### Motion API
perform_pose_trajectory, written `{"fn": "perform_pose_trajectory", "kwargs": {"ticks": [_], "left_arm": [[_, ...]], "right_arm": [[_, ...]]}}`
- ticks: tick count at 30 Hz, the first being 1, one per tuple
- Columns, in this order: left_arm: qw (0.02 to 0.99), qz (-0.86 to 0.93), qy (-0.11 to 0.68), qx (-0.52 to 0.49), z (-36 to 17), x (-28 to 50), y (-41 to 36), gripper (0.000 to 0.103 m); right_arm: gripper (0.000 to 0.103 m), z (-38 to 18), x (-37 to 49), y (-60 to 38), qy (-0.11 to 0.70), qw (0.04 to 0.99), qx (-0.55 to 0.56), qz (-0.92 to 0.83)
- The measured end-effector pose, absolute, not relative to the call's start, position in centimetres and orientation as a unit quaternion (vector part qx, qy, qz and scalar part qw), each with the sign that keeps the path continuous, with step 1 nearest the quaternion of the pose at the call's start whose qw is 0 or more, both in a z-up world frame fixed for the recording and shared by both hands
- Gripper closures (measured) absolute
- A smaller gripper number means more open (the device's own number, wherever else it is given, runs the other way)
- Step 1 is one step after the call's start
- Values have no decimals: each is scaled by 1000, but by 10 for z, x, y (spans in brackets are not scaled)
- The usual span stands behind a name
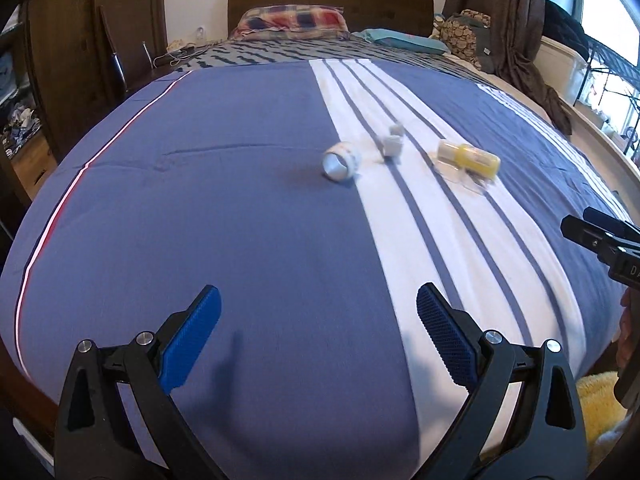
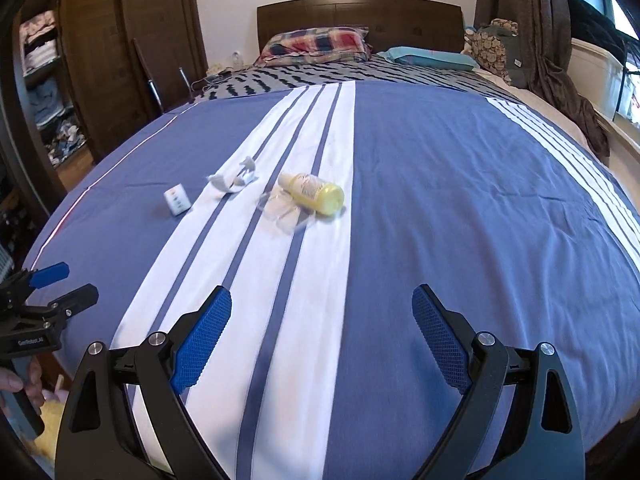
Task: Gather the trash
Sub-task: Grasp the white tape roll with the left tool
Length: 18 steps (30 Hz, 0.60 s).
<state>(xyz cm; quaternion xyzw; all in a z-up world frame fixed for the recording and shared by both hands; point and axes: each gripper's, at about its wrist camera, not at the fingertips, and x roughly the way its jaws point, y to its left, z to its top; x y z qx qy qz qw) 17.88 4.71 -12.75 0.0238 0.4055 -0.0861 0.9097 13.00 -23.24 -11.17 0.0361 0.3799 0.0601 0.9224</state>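
Note:
Trash lies on a blue and white striped bedspread [image 1: 200,208]. A small white cup [image 1: 340,163] lies on its side; it also shows in the right wrist view [image 2: 177,199]. Crumpled white paper scraps [image 1: 392,142] [image 2: 232,179] sit beside it. A yellow bottle [image 1: 470,158] [image 2: 314,192] lies on clear plastic packaging [image 1: 460,176] [image 2: 286,212]. My left gripper [image 1: 318,312] is open and empty above the near bed. My right gripper [image 2: 322,312] is open and empty, well short of the bottle. Each gripper appears at the edge of the other view.
Pillows [image 2: 316,46] and a dark wooden headboard [image 2: 360,16] are at the far end. A wardrobe [image 2: 100,60] stands left, curtains and a window [image 2: 560,40] right. A yellow fluffy thing [image 1: 600,404] lies by the bed's near edge.

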Motion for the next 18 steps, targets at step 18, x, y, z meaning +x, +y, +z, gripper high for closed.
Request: {"fn": "perform_pose_trajectory", "kwargs": {"ticks": [18], "left_arm": [[899,-85,430,21,-147,298,31,11]], "right_arm": [[16,-134,246,-228,406,911,23,67]]}}
